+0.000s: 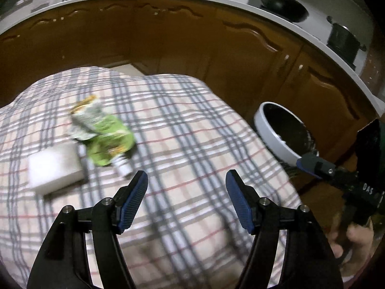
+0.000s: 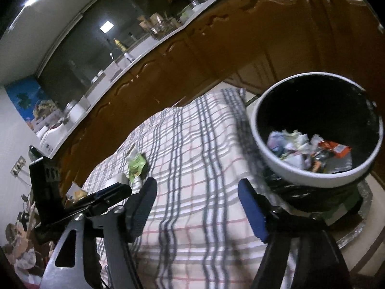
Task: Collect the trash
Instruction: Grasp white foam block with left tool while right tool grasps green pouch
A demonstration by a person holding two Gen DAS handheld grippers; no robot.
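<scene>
Well, both grippers hover over the plaid-covered table (image 1: 192,125) with their jaws spread wide and nothing between them. In the left wrist view the left gripper (image 1: 186,187) fills the lower middle of the frame. Just beyond it, left of centre, lies one crumpled green snack wrapper (image 1: 105,132), blurred, touching a white foam block (image 1: 55,166) at its lower left; a small white item (image 1: 124,166) pokes out under the wrapper's near edge, too smeared to name. The right gripper's tip shows at the right edge of that view, near the white-rimmed trash bin (image 1: 276,134).

In the right wrist view the right gripper (image 2: 197,192) sits low in the frame, and the bin (image 2: 315,178) stands at the right, beside the table edge, with a heap of mixed wrappers (image 2: 310,149) already inside. Brown cabinet doors (image 1: 168,43) curve behind the table. On the counter at upper right of the left view stand one black frying pan (image 1: 281,2) and one dark pot (image 1: 344,41).
</scene>
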